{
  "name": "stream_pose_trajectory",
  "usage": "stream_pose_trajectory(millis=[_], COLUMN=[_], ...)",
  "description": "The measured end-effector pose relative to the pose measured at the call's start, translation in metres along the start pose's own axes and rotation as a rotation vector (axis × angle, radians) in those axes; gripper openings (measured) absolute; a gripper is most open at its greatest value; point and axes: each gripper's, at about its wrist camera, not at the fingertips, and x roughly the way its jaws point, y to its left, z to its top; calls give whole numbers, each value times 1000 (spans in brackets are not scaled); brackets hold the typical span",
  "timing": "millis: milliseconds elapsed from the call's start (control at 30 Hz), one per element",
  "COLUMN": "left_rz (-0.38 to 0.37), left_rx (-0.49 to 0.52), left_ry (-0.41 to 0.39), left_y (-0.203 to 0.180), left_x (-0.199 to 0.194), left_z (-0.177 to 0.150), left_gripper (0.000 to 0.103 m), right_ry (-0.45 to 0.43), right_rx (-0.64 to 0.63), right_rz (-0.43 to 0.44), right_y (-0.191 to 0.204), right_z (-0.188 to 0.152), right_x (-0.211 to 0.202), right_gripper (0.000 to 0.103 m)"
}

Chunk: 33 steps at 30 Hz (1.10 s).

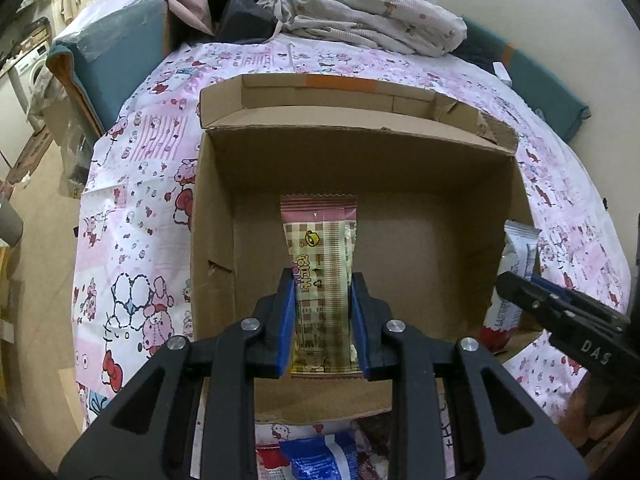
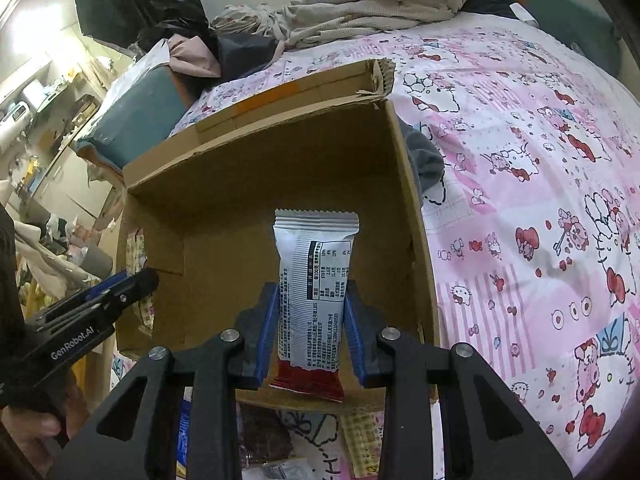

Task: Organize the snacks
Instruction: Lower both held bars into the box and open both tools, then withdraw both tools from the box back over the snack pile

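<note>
While both fingers clench snack bars (image 1: 322,264) (image 2: 314,276) lengthwise, free ends point into cardboard box (image 1: 400,168)

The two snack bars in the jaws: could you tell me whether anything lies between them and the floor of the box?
Nothing visible does. The pink bar and the white bar each hang over the open box, whose brown floor looks bare beneath them. The flap is folded back, clear of the opening.

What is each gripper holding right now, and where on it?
Left gripper pinches a pink-and-cream checked snack packet by its lower half; right gripper pinches a white snack packet with a red end near that red end.
</note>
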Motion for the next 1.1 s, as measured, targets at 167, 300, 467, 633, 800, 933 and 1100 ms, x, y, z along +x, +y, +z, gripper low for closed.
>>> stream_pose_trajectory(millis=[167, 300, 467, 633, 800, 933, 1100], left_rz=[0, 6, 5, 12, 26, 50, 27], left_rx=[-3, 0, 19, 1, -21, -7, -21], left_ry=[21, 28, 31, 23, -4, -35, -85], left_y=[2, 3, -1, -1, 3, 4, 11], left_x=[5, 8, 9, 5, -3, -12, -31], left_z=[-2, -3, -3, -2, 1, 7, 7], left_gripper=[23, 23, 27, 57, 83, 83, 83], right_ry=[13, 9, 1, -18, -32, -63, -80], right_rx=[3, -2, 3, 16, 40, 14, 31], right_rz=[8, 19, 35, 28, 29, 25, 29], right_y=[1, 4, 6, 4, -1, 0, -1], right_z=[-1, -1, 0, 2, 4, 6, 5], right_x=[2, 1, -1, -5, -8, -16, -24], right_gripper=[33, 36, 37, 72, 79, 79, 79])
